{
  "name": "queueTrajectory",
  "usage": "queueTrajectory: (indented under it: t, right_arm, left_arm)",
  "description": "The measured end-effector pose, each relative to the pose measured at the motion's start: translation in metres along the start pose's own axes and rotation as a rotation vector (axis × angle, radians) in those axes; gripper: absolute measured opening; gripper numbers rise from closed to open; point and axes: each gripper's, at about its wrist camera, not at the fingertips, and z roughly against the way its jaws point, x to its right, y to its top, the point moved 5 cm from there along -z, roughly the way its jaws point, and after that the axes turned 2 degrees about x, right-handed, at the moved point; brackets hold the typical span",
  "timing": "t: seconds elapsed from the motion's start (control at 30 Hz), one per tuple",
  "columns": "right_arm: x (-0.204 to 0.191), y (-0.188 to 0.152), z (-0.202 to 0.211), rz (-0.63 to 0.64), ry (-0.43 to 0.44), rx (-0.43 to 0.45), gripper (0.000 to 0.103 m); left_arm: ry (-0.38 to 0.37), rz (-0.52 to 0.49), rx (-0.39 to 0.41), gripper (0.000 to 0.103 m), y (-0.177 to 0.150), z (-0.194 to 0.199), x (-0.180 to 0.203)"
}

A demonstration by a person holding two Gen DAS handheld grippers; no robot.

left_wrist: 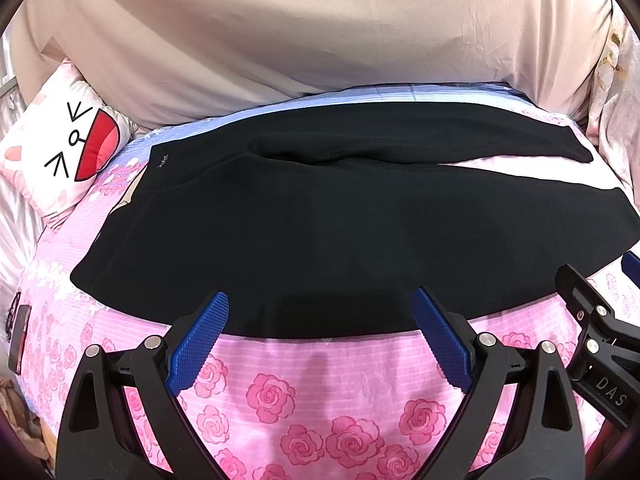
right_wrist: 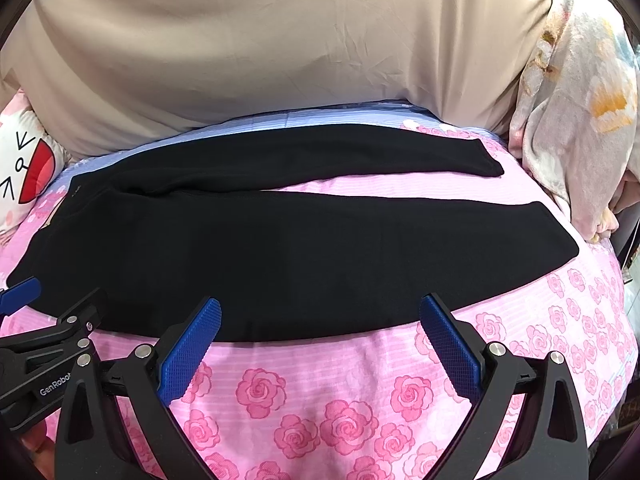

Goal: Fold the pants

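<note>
Black pants (left_wrist: 304,224) lie flat on a bed, waistband to the left, two legs stretching right; they also show in the right wrist view (right_wrist: 288,256). The far leg (right_wrist: 360,156) and near leg (right_wrist: 400,240) split apart toward the right. My left gripper (left_wrist: 320,312) is open, its blue fingertips over the near edge of the pants, holding nothing. My right gripper (right_wrist: 320,316) is open at the near edge of the near leg, holding nothing. Each gripper shows at the other view's edge: the right one (left_wrist: 600,320), the left one (right_wrist: 48,328).
The bed has a pink rose-print sheet (left_wrist: 280,400). A beige cover (left_wrist: 320,40) rises behind the pants. A white cushion with a cartoon face (left_wrist: 68,152) lies at the left. A floral blanket (right_wrist: 572,120) is heaped at the right.
</note>
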Motion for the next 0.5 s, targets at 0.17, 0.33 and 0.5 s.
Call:
queueTrajectory:
  t: [0.17, 0.33, 0.5]
  right_arm:
    - [0.001, 0.002, -0.005, -0.001, 0.002, -0.008, 0.098]
    - [0.000, 0.004, -0.009, -0.001, 0.010, -0.015, 0.098]
    - [0.002, 0.008, -0.015, -0.012, 0.041, -0.017, 0.098]
  left_arm:
    - [0.001, -0.005, -0.006, 0.091, 0.001, -0.004, 0.001]
    - [0.002, -0.007, -0.011, 0.091, 0.004, -0.008, 0.003]
    - [-0.004, -0.009, -0.015, 0.091, 0.008, -0.014, 0.003]
